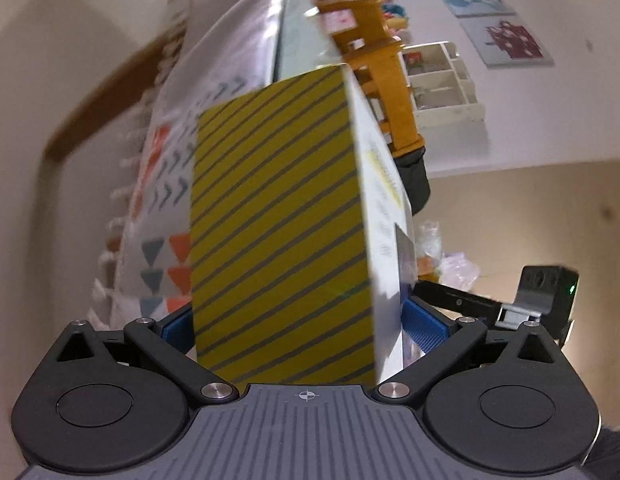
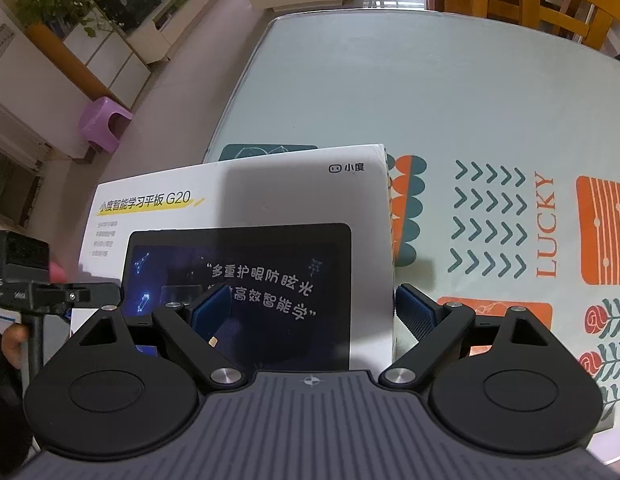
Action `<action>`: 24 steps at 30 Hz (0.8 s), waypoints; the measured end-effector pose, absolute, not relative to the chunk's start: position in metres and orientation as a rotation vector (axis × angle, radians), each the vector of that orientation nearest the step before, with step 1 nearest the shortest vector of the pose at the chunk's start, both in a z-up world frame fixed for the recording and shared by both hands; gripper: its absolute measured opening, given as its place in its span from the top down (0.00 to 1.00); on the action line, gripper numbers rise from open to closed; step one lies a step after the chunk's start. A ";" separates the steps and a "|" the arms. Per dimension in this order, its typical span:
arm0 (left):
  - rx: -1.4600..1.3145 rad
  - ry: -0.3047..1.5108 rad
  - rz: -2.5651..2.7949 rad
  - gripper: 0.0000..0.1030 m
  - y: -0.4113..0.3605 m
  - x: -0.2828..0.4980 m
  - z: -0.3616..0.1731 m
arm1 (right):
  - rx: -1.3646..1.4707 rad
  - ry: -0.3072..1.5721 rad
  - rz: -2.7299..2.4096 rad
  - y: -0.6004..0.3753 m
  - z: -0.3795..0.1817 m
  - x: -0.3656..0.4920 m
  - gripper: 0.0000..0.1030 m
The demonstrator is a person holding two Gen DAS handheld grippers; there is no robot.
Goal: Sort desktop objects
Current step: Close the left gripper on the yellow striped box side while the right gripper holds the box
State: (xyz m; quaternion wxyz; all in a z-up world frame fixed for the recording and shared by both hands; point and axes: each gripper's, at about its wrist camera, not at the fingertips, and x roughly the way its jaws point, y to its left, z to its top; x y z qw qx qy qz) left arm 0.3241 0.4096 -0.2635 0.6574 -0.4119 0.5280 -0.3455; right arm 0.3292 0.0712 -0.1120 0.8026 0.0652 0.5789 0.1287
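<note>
My left claw (image 1: 298,320) is clamped across the tablet box (image 1: 278,232), carried tilted above the counter (image 2: 389,88); my right claw (image 2: 311,308) hangs apart over it. I judge this mid-carry: next, level it and set it down

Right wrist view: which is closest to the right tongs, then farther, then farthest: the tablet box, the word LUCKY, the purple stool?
1. Tablet box, right at the right tongs, partly between them.
2. LUCKY, ahead to the right on the tablecloth.
3. Purple stool, far left on the floor.
</note>
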 end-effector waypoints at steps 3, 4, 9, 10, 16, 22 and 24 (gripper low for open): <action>-0.905 1.220 -0.793 0.08 0.408 0.330 -0.256 | 0.157 1.239 0.282 0.069 -0.114 0.327 0.00; -0.917 1.226 -0.792 0.08 0.409 0.331 -0.256 | 0.163 1.237 0.285 0.068 -0.115 0.327 0.00; -0.981 1.178 -0.824 0.17 0.418 0.325 -0.262 | 0.183 1.231 0.320 0.062 -0.116 0.325 0.00; -0.992 1.171 -0.829 0.17 0.420 0.324 -0.263 | 0.189 1.230 0.328 0.061 -0.117 0.325 0.00; -1.006 1.160 -0.853 0.18 0.432 0.321 -0.266 | 0.218 1.231 0.373 0.058 -0.122 0.320 0.00; -1.006 1.151 -0.823 0.12 0.453 0.317 -0.271 | 0.239 1.255 0.436 0.076 -0.128 0.316 0.00; -1.004 1.138 -0.825 0.14 0.459 0.316 -0.274 | 0.232 1.256 0.459 0.082 -0.129 0.315 0.00</action>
